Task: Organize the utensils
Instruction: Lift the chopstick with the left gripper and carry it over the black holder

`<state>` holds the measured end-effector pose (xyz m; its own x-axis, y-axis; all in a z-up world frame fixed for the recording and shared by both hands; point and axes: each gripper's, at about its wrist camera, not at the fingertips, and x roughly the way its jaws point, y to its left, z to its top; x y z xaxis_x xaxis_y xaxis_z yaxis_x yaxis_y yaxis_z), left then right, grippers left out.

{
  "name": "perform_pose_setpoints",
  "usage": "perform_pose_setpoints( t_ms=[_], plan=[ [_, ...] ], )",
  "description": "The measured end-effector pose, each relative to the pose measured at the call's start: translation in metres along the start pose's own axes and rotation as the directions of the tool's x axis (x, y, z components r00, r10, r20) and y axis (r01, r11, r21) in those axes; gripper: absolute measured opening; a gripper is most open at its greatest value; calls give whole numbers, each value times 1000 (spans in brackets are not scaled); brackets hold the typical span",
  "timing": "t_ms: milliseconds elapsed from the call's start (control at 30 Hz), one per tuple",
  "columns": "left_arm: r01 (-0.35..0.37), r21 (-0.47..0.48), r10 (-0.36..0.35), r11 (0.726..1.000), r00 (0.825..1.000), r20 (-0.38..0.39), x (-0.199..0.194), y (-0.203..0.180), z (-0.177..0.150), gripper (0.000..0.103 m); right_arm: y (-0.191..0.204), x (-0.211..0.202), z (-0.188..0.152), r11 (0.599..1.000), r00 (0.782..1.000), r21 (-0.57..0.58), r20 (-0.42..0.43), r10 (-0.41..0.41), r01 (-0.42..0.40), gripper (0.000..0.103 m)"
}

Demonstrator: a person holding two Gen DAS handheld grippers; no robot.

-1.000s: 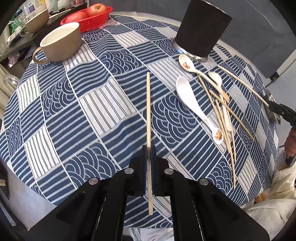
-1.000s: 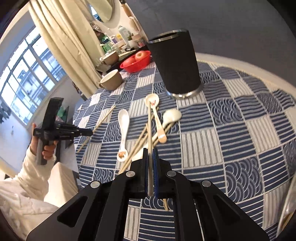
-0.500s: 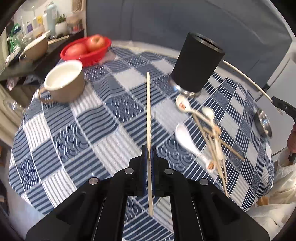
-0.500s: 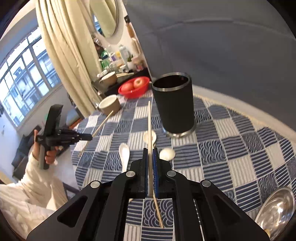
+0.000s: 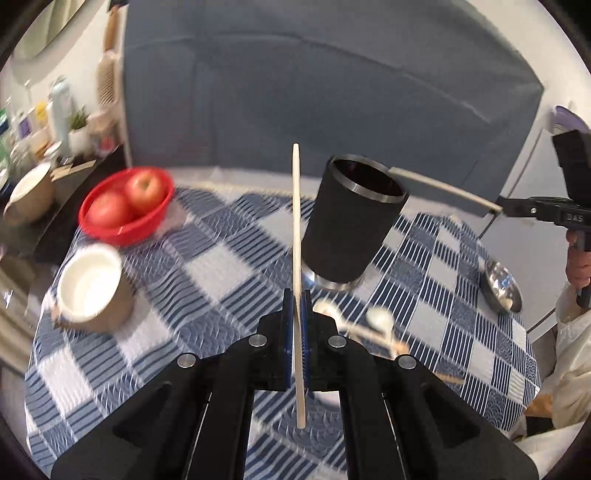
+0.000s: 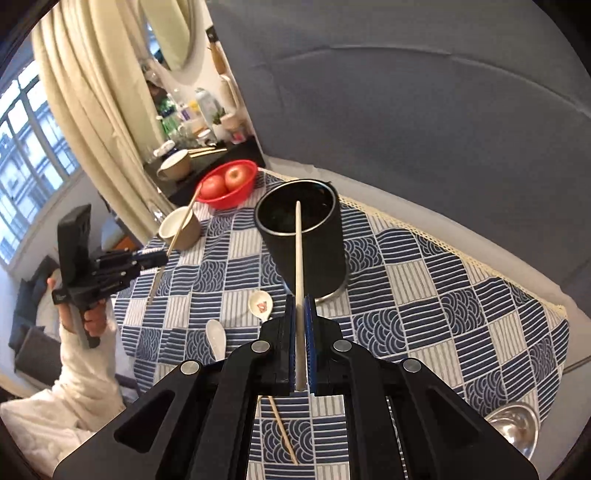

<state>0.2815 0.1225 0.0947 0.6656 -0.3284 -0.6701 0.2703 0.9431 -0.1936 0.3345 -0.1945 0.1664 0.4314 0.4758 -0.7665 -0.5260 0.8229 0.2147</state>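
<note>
Right chopstick (image 6: 298,266) raised, tip over holder (image 6: 301,236); clamped between right tongs (image 6: 300,332)

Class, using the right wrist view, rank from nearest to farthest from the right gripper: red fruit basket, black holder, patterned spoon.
From the right gripper:
1. Patterned spoon, just left of the fingertips.
2. Black holder, straight ahead.
3. Red fruit basket, far left, beyond the holder.

You are in a home dining corner. A round table (image 6: 443,288) under a blue patterned cloth fills the lower frame. At upper left, cream curtains (image 6: 85,110) hang beside a window (image 6: 26,147), with an oval mirror (image 6: 177,33) and a sideboard (image 6: 207,155) crowded with bottles. A red bowl of apples (image 6: 227,182) sits mid-frame.
</note>
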Motion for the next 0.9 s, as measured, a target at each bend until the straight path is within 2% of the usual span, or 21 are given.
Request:
perform_pose_setpoints(
  t_ms=[133, 367, 500, 600, 767, 900],
  plan=[
    [36, 18, -37, 999, 997, 67, 7, -11, 28, 4, -1, 5, 20, 999, 997, -7, -47, -54, 54, 5],
    [115, 69, -125, 991, 978, 169, 17, -28, 77, 4, 5, 16, 50, 992, 982, 8, -144, -123, 125, 5],
    [182, 81, -195, 980, 959, 208, 33, -30, 98, 4, 10, 24, 57, 991, 974, 9, -184, -132, 136, 5],
    [219, 88, -234, 972, 945, 229, 47, -33, 109, 4, 16, 30, 62, 994, 974, 12, -203, -99, 104, 5],
    [251, 97, -269, 963, 910, 315, 68, -38, 117, 4, 8, 44, 76, 994, 975, 80, -217, -56, 75, 5],
    [292, 91, -305, 952, 886, 350, 84, -39, 116, 4, 3, 53, 82, 992, 969, 99, -239, -57, 83, 5]
  ],
)
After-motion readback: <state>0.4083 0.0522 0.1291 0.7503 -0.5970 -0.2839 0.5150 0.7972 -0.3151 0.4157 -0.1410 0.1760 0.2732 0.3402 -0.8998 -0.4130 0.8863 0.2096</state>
